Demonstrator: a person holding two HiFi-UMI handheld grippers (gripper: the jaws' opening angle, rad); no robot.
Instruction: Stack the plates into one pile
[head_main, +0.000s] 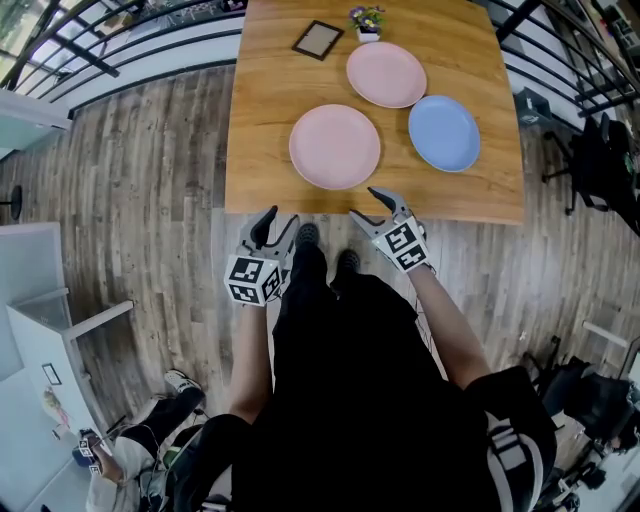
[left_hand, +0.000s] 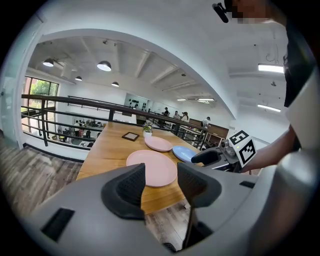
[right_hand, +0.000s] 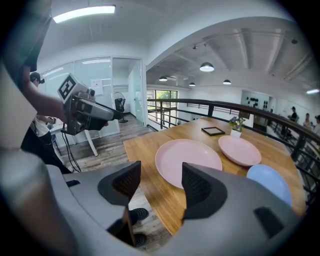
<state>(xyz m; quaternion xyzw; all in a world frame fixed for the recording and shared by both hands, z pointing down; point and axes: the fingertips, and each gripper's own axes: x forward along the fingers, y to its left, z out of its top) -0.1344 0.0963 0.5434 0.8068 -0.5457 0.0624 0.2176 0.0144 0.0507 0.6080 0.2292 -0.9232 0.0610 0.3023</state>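
Note:
Three plates lie apart on the wooden table (head_main: 270, 110): a pink plate (head_main: 334, 146) nearest me, a second pink plate (head_main: 386, 74) farther back, and a blue plate (head_main: 444, 132) on the right. My left gripper (head_main: 274, 226) hangs open just off the table's near edge, left of the near pink plate (left_hand: 152, 167). My right gripper (head_main: 378, 203) is open at the near edge, between the near pink plate (right_hand: 188, 161) and the blue plate (right_hand: 269, 183). Neither gripper holds anything.
A dark picture frame (head_main: 317, 39) and a small potted flower (head_main: 367, 21) stand at the table's far end. Black railings (head_main: 90, 40) run behind the table on both sides. My feet (head_main: 325, 243) are on the plank floor below the table edge.

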